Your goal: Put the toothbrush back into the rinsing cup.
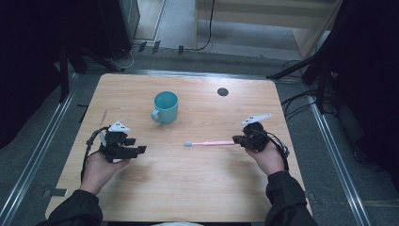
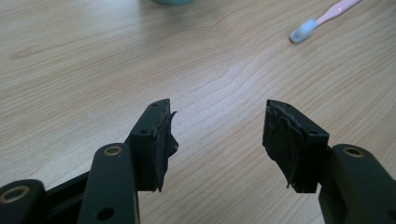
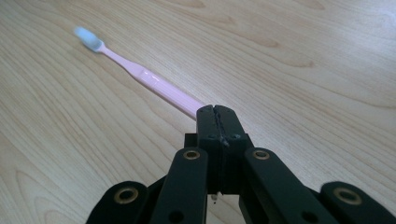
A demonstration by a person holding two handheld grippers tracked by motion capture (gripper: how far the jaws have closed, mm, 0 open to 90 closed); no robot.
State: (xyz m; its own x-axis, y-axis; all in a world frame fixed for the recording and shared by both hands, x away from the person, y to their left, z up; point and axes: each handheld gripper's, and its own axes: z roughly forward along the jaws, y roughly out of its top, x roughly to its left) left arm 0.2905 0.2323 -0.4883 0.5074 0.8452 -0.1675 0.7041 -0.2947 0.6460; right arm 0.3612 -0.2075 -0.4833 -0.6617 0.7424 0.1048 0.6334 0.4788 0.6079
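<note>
Pinching pink toothbrush [image 3: 154,86] handle end between pressed-together right gripper [image 3: 217,112] jaws; left gripper [image 2: 217,135] spread wide over bare table [image 2: 70,70], holding nothing, touching nothing.

Pink toothbrush [image 1: 211,143], teal mug [image 1: 165,107]

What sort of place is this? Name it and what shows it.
Probably a lab or recording studio, not a home: a bare wooden table ringed by black tripod legs, loose cables on grey carpet, and metal floor rails.
</note>
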